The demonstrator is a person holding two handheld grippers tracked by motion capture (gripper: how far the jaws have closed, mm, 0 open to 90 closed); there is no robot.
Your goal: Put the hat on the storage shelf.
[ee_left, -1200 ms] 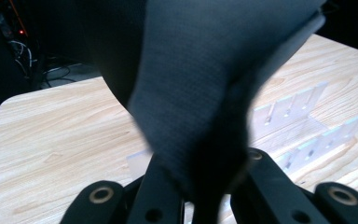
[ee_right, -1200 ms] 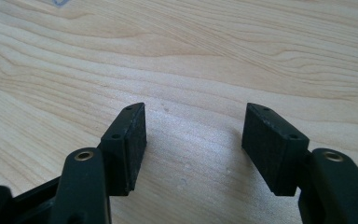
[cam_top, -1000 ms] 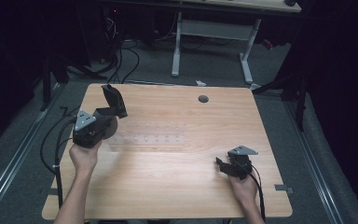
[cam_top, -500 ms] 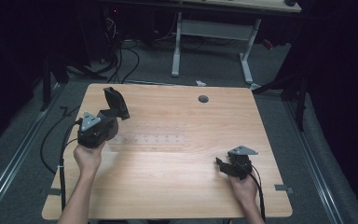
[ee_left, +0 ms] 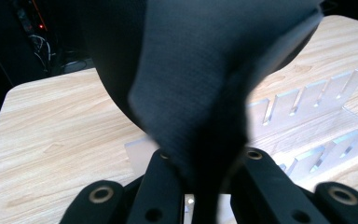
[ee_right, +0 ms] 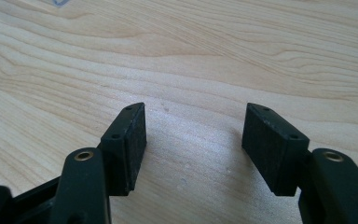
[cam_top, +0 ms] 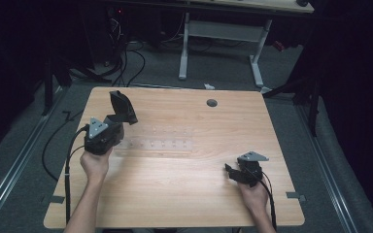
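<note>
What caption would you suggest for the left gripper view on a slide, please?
Left gripper shut on a black fabric piece, held above a clear slotted rack on the wooden table.

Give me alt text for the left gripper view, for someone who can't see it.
A dark fabric item is pinched between the left claw's two black jaws and rises up across the frame. Behind it, a clear slotted plastic rack lies on the light wooden table.

Black cloth hung close before the left gripper view's lens, blurred, running off the top edge and hiding the jaw tips and much of the clear rack. Rack's right end was cut by the frame edge.
</note>
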